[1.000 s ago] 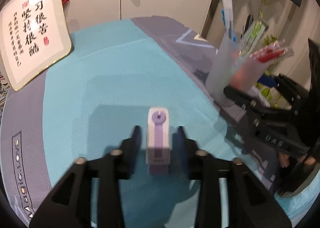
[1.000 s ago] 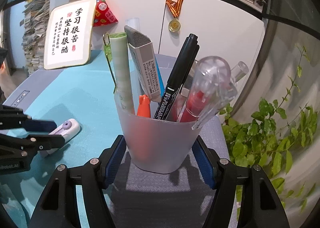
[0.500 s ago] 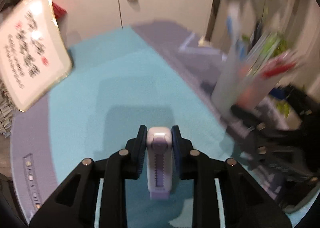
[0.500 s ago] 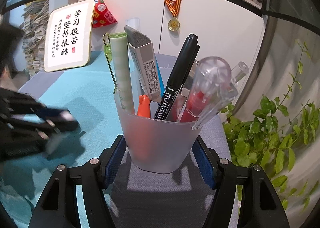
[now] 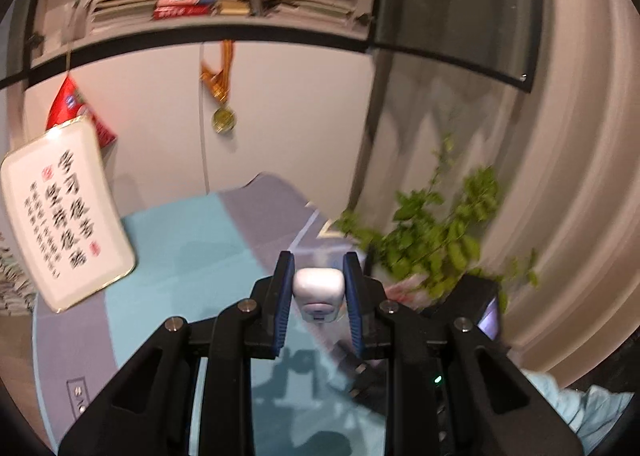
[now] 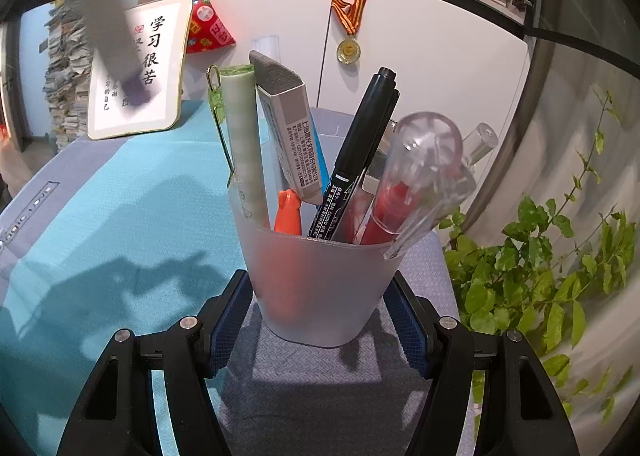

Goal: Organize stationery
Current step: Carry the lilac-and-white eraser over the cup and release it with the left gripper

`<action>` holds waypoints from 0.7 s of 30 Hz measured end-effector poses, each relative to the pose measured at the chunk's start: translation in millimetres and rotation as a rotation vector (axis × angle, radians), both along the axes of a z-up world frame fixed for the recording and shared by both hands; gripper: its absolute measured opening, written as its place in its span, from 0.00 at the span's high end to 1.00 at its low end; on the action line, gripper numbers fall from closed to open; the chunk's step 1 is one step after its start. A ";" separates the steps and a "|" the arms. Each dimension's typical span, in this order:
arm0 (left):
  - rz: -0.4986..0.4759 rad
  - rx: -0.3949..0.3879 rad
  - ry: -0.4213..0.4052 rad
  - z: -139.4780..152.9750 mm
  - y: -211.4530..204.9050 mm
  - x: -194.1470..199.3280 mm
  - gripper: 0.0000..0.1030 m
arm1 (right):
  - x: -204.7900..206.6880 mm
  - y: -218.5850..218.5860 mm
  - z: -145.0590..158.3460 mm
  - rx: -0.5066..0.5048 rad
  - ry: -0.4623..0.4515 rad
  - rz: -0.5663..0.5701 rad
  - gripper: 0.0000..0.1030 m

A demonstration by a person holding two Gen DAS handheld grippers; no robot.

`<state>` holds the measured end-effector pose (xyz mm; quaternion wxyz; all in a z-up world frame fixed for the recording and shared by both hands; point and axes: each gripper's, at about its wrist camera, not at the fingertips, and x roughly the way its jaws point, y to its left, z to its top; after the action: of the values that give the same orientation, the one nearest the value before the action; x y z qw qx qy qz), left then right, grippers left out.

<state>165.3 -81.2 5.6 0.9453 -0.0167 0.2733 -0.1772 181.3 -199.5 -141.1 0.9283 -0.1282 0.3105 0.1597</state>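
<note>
Teal-and-grey mat [image 6: 120, 192], bookshelf [image 5: 208, 4] above (plant [image 6: 560, 256] beside), left tongs [image 5: 319, 292] gripping white corrector [image 5: 319, 288], right tongs [image 6: 320, 316] clasping cup [image 6: 316, 284].

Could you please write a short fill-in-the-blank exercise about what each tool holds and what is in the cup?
1. The left tool is shut on a small white and ____ correction tape.
2. The right tool grips a frosted ____ full of stationery.
3. The marker standing in it is ____ in colour.
4. A gold ____ hangs on the cabinet door behind.

Missing words: purple; cup; black; medal
</note>
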 end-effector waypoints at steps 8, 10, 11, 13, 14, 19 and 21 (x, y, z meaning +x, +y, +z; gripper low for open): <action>-0.081 -0.013 0.011 8.2 -32.8 15.1 0.78 | 0.5 -1.2 0.6 0.012 0.008 -0.001 0.33; -0.087 -0.003 0.004 7.2 -41.2 20.1 0.78 | 0.6 -1.6 1.0 0.015 0.010 -0.001 0.33; -0.096 0.000 0.012 5.5 -44.2 22.7 0.78 | 0.8 -1.6 1.2 0.016 0.010 -0.001 0.33; -0.109 0.001 0.032 2.1 -48.6 27.0 0.78 | 0.8 -1.3 0.9 0.013 0.008 0.000 0.33; -0.116 0.005 0.037 1.1 -52.1 30.2 0.78 | 0.6 -1.0 0.8 0.012 0.007 0.001 0.33; -0.110 0.053 0.039 -2.0 -60.6 40.6 0.78 | 0.2 -0.3 0.1 0.012 0.007 0.001 0.33; -0.109 0.073 0.050 -7.8 -63.0 44.2 0.78 | 0.2 -0.1 0.1 0.012 0.007 0.001 0.33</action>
<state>209.6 -144.2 -2.1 0.9271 0.0282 0.3037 -0.2177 181.6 -199.6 -141.0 0.9279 -0.1222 0.3128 0.1623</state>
